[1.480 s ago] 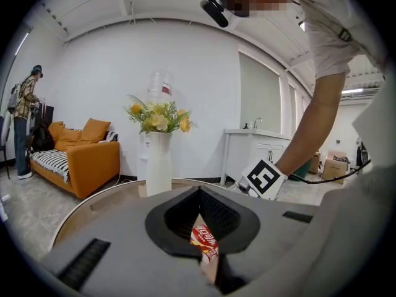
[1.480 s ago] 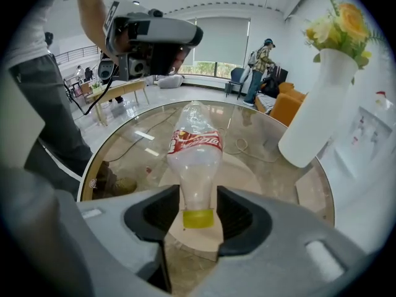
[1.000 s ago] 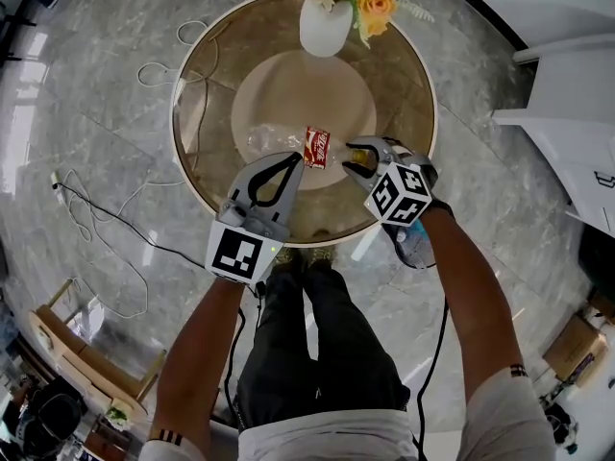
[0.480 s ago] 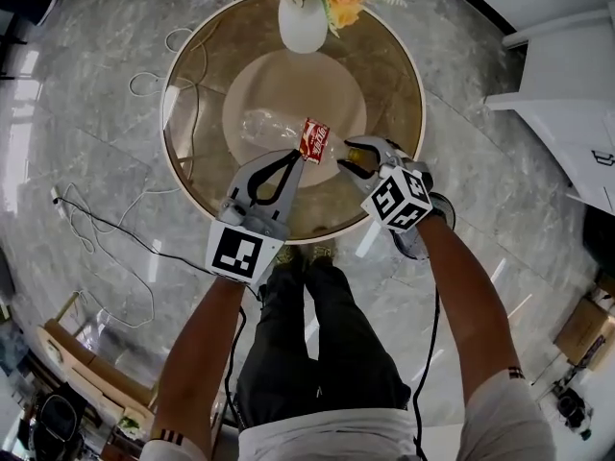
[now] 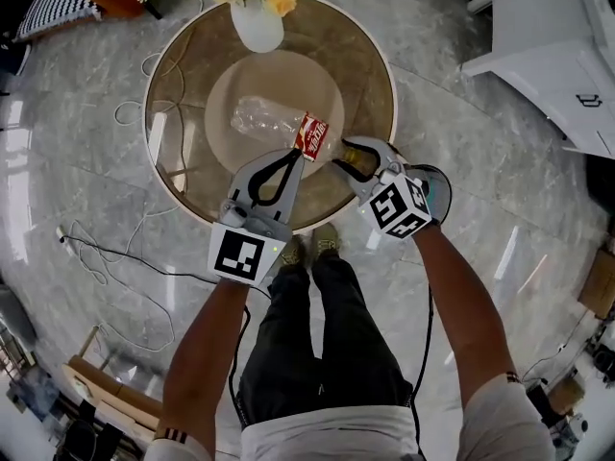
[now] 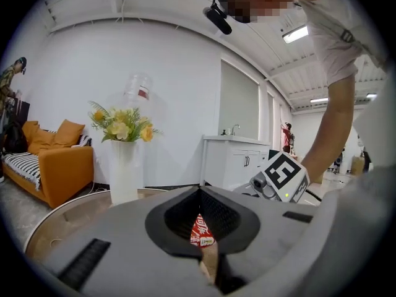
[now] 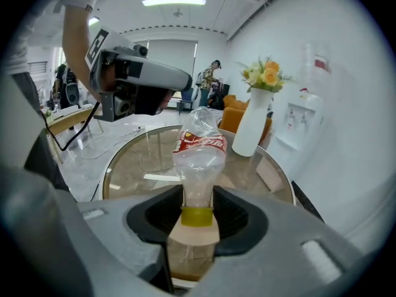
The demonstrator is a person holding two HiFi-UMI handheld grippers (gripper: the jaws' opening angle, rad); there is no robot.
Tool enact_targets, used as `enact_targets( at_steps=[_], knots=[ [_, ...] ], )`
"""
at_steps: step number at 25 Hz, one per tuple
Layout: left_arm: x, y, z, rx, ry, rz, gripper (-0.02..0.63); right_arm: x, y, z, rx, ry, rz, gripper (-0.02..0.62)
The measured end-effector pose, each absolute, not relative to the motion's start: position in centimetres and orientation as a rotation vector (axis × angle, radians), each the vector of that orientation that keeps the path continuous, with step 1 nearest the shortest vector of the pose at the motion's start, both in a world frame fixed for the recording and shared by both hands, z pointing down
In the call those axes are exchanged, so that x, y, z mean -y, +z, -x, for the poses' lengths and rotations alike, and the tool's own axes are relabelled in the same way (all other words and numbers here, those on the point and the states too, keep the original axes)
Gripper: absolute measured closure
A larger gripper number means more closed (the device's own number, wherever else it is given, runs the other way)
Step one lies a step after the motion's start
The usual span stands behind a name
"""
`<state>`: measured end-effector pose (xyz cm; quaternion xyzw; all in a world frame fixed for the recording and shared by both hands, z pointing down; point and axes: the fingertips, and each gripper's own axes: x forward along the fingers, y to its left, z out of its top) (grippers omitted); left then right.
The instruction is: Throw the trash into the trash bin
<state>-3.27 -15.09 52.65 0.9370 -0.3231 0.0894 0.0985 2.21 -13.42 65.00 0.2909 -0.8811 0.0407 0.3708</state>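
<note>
A crumpled clear plastic bottle (image 5: 259,118) with a red label (image 5: 310,134) is held over the round glass table (image 5: 384,75). My right gripper (image 5: 351,157) is shut on its neck. In the right gripper view the bottle (image 7: 199,153) sticks out past the jaws, and its yellow cap (image 7: 197,216) sits between the pads. My left gripper (image 5: 296,154) is just left of the label, its tips meeting with nothing pinched. In the left gripper view (image 6: 199,192) the label (image 6: 200,231) shows through the loop of the jaws. A dark round container with a teal rim (image 5: 439,192) stands on the floor, half hidden behind the right gripper.
A white vase of yellow flowers (image 5: 258,27) stands at the table's far edge. Loose cables (image 5: 106,257) lie on the marble floor to the left. A white cabinet (image 5: 548,56) is at the upper right. An orange sofa (image 6: 55,166) sits beyond the table.
The right gripper has risen and rolled with the bottle, carrying it toward the table's right side. The left gripper moved along beside it. The view has shifted, so the table now sits further left.
</note>
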Motion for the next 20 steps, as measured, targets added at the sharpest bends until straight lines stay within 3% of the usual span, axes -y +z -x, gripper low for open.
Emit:
enact_targets(
  at_steps=[20],
  knots=[
    [5.3, 50.2, -8.8, 0.436, 0.238, -2.931, 0.606, -0.8, 61.4, -17.3, 2.017, 0.402, -1.503, 0.443]
  ],
)
